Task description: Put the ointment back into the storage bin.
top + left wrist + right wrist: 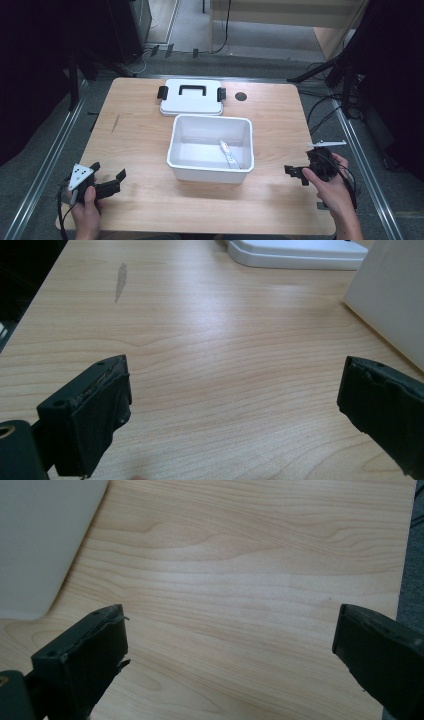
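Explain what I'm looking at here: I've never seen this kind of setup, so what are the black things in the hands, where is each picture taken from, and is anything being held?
There is no robot. A person holds a two-jaw tool in each hand: the left gripper and the right gripper. The high view looks down on the wooden table. The other two pictures come from cameras riding on each gripper, looking along its black jaws. On the table stand an open white bin with a small white packet inside, and behind it the bin's lid with black handle and clips. Both grippers are open and hold nothing; bare wood shows between the jaws.
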Demonstrator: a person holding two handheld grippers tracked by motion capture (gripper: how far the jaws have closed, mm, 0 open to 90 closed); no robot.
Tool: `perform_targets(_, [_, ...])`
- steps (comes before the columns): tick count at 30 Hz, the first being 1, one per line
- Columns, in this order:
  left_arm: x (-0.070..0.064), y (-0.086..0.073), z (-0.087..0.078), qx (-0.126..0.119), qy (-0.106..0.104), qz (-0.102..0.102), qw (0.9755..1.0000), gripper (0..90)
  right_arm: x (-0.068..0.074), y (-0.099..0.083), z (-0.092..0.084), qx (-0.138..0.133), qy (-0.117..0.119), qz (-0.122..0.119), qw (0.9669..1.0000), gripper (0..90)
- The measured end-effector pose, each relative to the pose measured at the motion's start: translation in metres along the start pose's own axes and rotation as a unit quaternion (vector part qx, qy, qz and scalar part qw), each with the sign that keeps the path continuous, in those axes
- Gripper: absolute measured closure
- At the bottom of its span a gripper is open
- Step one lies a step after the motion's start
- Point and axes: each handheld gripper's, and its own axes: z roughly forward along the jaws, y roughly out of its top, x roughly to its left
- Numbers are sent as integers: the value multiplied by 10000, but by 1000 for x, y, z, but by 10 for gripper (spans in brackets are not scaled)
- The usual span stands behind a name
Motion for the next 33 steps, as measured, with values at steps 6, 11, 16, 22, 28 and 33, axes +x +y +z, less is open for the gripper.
perform_targets(6, [0, 0, 0, -4, 4, -4, 10000, 17, -9, -26, 7, -167, -5, 29, 9999, 11])
perform_targets(11, [0, 0, 0, -5, 13, 11, 10000, 16, -14, -44, 8, -464, 78, -24, 9989, 11])
perform_targets(16, [0, 0, 0, -4, 14, 20, 10000, 17, -23, -70, 9, -916, 277, 16, 9954, 15])
perform_targets(22, [0, 0, 0, 7, 21, 21, 10000, 17, -31, -92, 9, -1358, 245, 156, 9903, 34])
perform_targets(28, [0, 0, 1, 11, 16, -20, 10000, 17, -32, -109, 13, -1781, -6, 279, 9836, 44])
perform_targets(33, [0, 1, 2, 14, 11, -24, 10000, 17, -36, -111, 13, -1893, -2, 492, 9807, 42])
